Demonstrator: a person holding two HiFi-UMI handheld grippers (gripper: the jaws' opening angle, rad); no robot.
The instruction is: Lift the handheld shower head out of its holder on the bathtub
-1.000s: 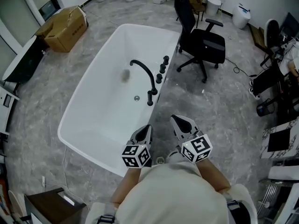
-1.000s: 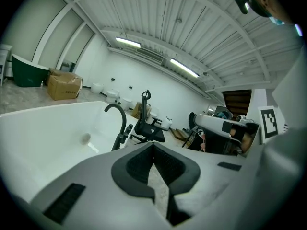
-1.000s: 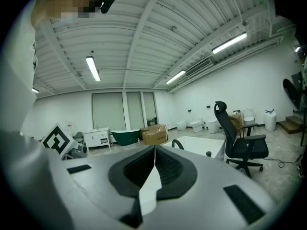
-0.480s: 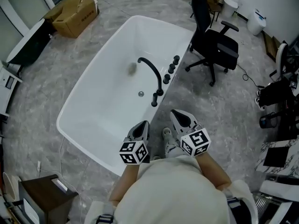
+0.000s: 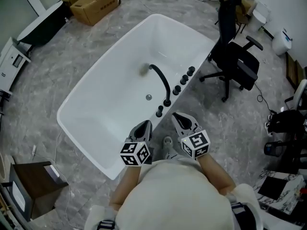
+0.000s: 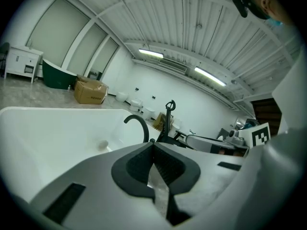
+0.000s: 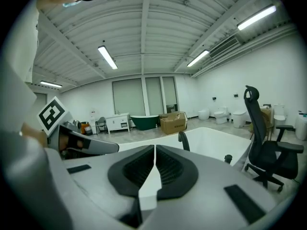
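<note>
**Approach to tub fittings: both grippers closed and empty**

Shower head: judged to be the short black upright fitting at the near end of the row on the bathtub rim, just beside the base of the arched spout. It is too small here for a firm identification. It sits in its holder, untouched.

Left gripper and right gripper: each has its jaws pressed together with nothing between them. Both hang near the fitting, short of the rim.

Recommendation: spread one gripper's jaws before arrival and close on the fitting's body from the side. Draw it straight up along the holder. Expect hose drag.

Surroundings: the rim is glossy, narrow and likely slippery. The floor is grey marbled tile. An office chair stands close beside the fitting side, and a cardboard box lies well beyond the far end.
</note>
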